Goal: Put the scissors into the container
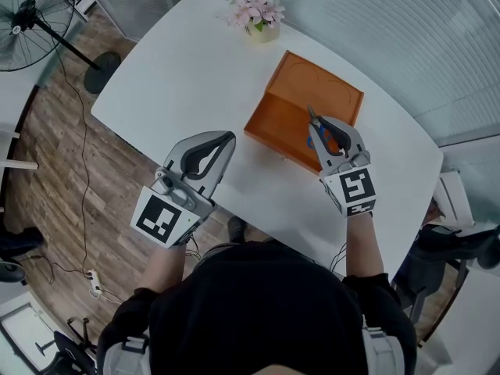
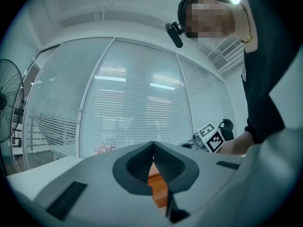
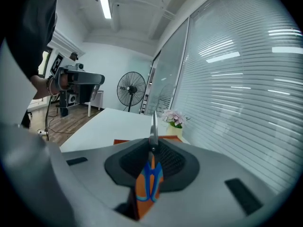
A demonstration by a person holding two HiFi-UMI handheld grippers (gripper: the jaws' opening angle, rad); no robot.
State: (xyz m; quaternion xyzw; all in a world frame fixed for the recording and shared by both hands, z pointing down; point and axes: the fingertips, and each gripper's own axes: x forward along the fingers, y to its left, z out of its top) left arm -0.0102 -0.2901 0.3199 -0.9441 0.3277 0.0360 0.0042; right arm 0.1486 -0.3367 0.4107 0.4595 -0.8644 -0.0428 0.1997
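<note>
My right tongs (image 1: pixel 316 126) are pinching the scissors (image 1: pixel 333 141). The orange and blue handles sit back between the jaws and the closed steel blades stick out past the tips. In the head view the scissors lie over the near part of the container (image 1: pixel 312 84), an open, shallow orange box. I cannot tell whether the blades touch its floor. The right gripper view shows the same grip, with the blades (image 3: pixel 153 126) upright in the middle of the picture and the handles (image 3: pixel 149 181) wedged low between the pads.

My left tongs (image 1: pixel 228 137) are pressed together with nothing in them. They hang over the near edge of the table (image 1: pixel 187 69), left of the container and apart from it. Through the slit below the closed tips in the left gripper view I see only an orange strip of the container beyond.

The table is white with rounded corners. It carries the container and 1 small pot of pink flowers (image 1: pixel 258 11) at its far edge. The floor (image 1: pixel 55 170) is brown wood plank, with a thin cable (image 1: pixel 82 178) trailing across it. A standing fan (image 1: pixel 23 22) stands at the far left. Glass walls with white slatted blinds (image 1: pixel 406 30) close off the far side and the right. A strip light (image 3: pixel 104 1) runs along the ceiling.
</note>
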